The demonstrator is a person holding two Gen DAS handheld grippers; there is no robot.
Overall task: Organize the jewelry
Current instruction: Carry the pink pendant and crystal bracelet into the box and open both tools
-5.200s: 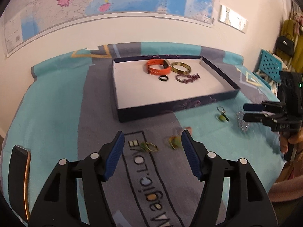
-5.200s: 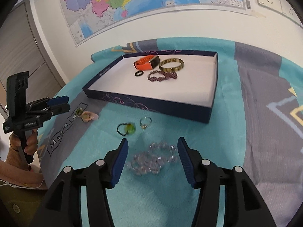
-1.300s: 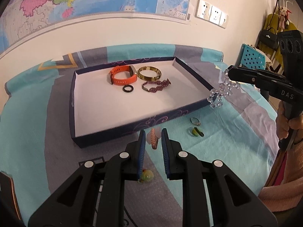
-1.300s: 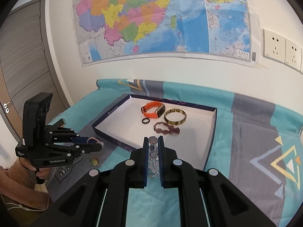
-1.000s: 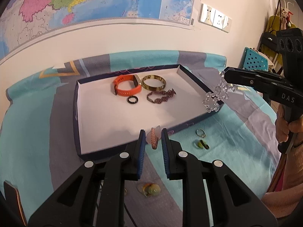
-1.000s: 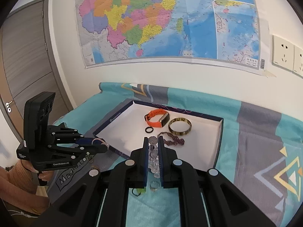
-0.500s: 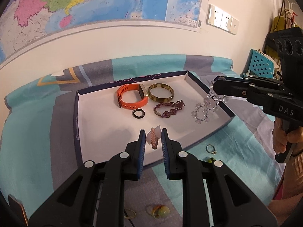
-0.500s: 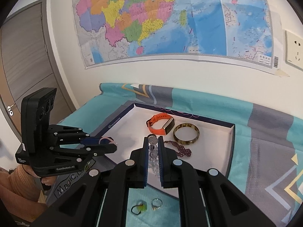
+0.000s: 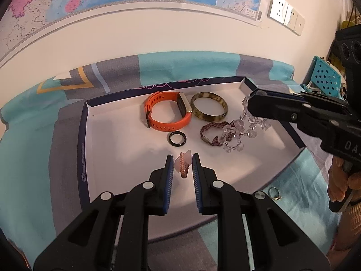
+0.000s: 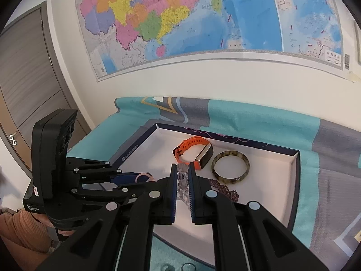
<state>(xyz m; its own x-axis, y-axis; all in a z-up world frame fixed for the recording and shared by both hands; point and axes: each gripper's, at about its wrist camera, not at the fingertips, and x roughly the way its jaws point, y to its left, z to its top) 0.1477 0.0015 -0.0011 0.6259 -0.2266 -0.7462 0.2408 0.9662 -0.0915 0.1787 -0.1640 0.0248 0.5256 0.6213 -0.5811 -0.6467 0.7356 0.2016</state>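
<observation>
My left gripper (image 9: 182, 159) is shut on a small pink woven bracelet (image 9: 183, 166) and hangs over the near middle of the dark-rimmed white box (image 9: 82, 135). My right gripper (image 10: 181, 168) is shut on a clear crystal bead bracelet (image 10: 182, 181), which dangles over the box's right part (image 9: 237, 131). In the box lie an orange watch band (image 9: 165, 115), a mottled olive bangle (image 9: 208, 109), a small black ring (image 9: 177, 139) and a purple beaded bracelet (image 9: 214, 133).
A gold ring (image 9: 274, 193) lies on the teal and grey cloth (image 9: 29, 149) just outside the box's near right edge. A wall with a map (image 10: 203, 22) rises behind the table. A hand (image 9: 338, 180) holds the right gripper's handle.
Both grippers have moved forward from the cloth to above the box, each carrying its bracelet. The crystal bracelet now hangs over the purple one.
</observation>
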